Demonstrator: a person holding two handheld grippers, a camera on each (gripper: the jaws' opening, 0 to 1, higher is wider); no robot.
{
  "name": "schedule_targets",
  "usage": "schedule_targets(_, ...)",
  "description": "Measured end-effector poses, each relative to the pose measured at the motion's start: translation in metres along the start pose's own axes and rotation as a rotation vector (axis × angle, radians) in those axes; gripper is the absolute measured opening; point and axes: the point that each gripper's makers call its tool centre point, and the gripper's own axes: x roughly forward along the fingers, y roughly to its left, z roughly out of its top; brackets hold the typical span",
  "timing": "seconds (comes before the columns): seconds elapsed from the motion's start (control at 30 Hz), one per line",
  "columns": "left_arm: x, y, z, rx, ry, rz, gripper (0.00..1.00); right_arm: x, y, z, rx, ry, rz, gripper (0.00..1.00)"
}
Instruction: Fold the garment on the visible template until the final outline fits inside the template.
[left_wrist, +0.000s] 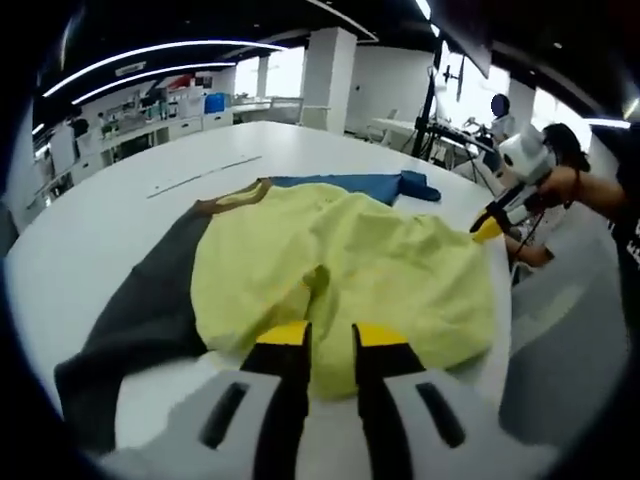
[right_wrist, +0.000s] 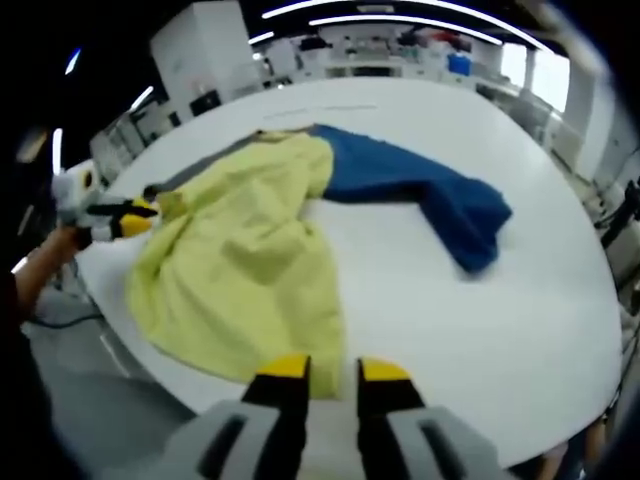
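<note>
1. Left gripper view, far left: dark grey cloth (left_wrist: 140, 320) lying flat on the white table (left_wrist: 110, 215), partly under the yellow garment (left_wrist: 350, 270).
2. Centre: yellow garment spread rumpled on the table, its near edge between the yellow tips of the left gripper (left_wrist: 330, 340); jaws slightly apart, cloth seemingly pinched, grip not certain.
3. Behind: blue cloth (left_wrist: 370, 186) peeking past the yellow.
4. Right: right gripper (left_wrist: 487, 228) at the garment's far edge; jaw state impossible to tell.
5. Right gripper view, left: left gripper (right_wrist: 140, 212) at the yellow garment (right_wrist: 250, 270) edge.
6. Centre bottom: right gripper (right_wrist: 333, 375), tips apart, at the hem.
7. Right: blue cloth (right_wrist: 420, 190) on the table (right_wrist: 480, 330). No containers seen.
</note>
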Motion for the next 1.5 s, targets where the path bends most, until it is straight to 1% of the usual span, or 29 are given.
schedule_targets(0.1,0.003,0.004,-0.011,-0.002,0.041,0.013,0.12,0.000,0.001,0.000,0.000,0.003,0.001,0.13)
schedule_targets(0.27,0.002,0.009,-0.022,-0.024,0.065,0.023,0.11,0.002,-0.001,0.000,-0.004,0.003,0.003,0.12)
schedule_targets(0.33,0.002,0.010,-0.024,-0.026,0.067,0.023,0.11,0.004,-0.004,0.001,-0.008,0.007,0.004,0.11)
schedule_targets(0.47,0.000,0.013,-0.033,-0.051,0.104,0.040,0.10,0.004,-0.001,-0.001,-0.014,0.012,0.004,0.10)
schedule_targets(0.57,-0.001,0.010,-0.032,-0.079,0.095,0.032,0.07,0.004,-0.001,0.001,-0.017,0.008,0.004,0.08)
schedule_targets(0.63,-0.001,0.006,-0.033,-0.100,0.102,0.024,0.04,0.006,-0.002,0.002,-0.020,0.003,0.007,0.06)
schedule_targets(0.7,-0.002,0.004,-0.030,-0.102,0.102,0.032,0.02,0.006,-0.002,0.002,-0.028,0.004,0.006,0.03)
schedule_targets(0.77,-0.003,0.002,-0.028,-0.113,0.101,0.031,0.01,0.007,-0.002,0.002,-0.032,0.001,0.010,0.00)
schedule_targets(0.83,-0.006,0.002,-0.027,-0.128,0.098,0.033,0.00,0.009,-0.003,0.004,-0.033,-0.006,0.010,0.00)
schedule_targets(0.9,-0.013,-0.001,-0.022,-0.150,0.092,0.037,0.00,0.008,-0.002,0.004,-0.025,-0.009,0.013,0.00)
schedule_targets(0.93,-0.014,0.000,-0.024,-0.171,0.078,0.043,0.00,0.008,-0.002,0.004,-0.019,-0.012,0.015,0.00)
schedule_targets(0.97,-0.016,0.000,-0.022,-0.185,0.066,0.046,0.00,0.008,-0.002,0.005,-0.016,-0.015,0.016,0.00)
schedule_targets(1.0,-0.021,-0.004,-0.015,-0.212,0.054,0.049,0.00,0.008,-0.002,0.005,-0.014,-0.015,0.017,0.00)
schedule_targets(1.03,-0.024,-0.004,-0.014,-0.232,0.046,0.058,0.00,0.008,-0.004,0.004,-0.012,-0.013,0.018,0.00)
schedule_targets(1.07,-0.027,-0.002,-0.016,-0.237,0.041,0.061,0.00,0.008,-0.004,0.004,-0.011,-0.013,0.018,0.00)
schedule_targets(1.2,-0.047,-0.005,-0.018,-0.260,0.024,0.074,0.00,0.003,0.001,0.003,-0.038,-0.001,0.031,0.00)
schedule_targets(1.33,-0.067,-0.006,-0.025,-0.310,0.018,0.093,0.00,-0.004,0.002,0.006,-0.057,-0.001,0.039,0.00)
schedule_targets(1.4,-0.076,-0.007,-0.030,-0.336,0.028,0.107,0.00,-0.012,0.008,0.008,-0.061,-0.002,0.048,0.00)
schedule_targets(1.5,-0.091,-0.009,-0.042,-0.375,0.045,0.126,0.00,-0.020,0.014,0.008,-0.054,0.000,0.067,0.00)
